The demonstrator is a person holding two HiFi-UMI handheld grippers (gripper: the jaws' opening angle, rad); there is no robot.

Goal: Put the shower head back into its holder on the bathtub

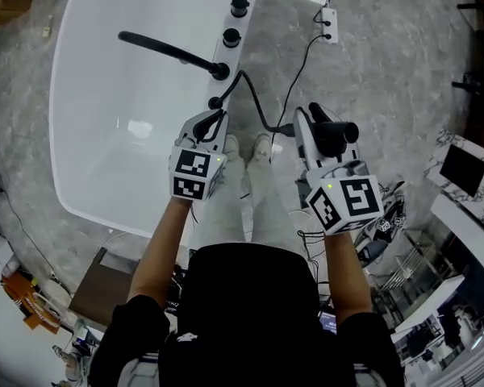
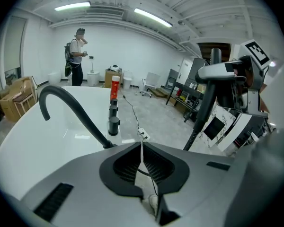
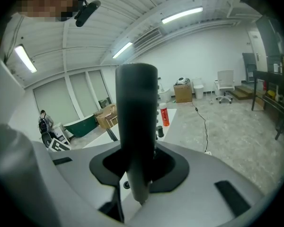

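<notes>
The black shower head (image 1: 339,131) is upright between the jaws of my right gripper (image 1: 323,131), which is shut on its handle (image 3: 136,108). Its black hose (image 1: 254,103) loops back to a small black fitting (image 1: 215,101) on the rim of the white bathtub (image 1: 81,95). My left gripper (image 1: 210,123) hangs just in front of that fitting, over the tub's near rim. In the left gripper view, the left gripper (image 2: 141,160) has its jaws together with nothing in them. The shower head (image 2: 221,70) shows to their right in that view.
A black curved spout (image 1: 165,48) reaches over the tub, with three black knobs (image 1: 231,37) along the rim. A red bottle (image 2: 115,86) stands at the rim's far end. A white power strip (image 1: 328,18) and its cable lie on the grey floor. A person (image 2: 76,56) stands far back.
</notes>
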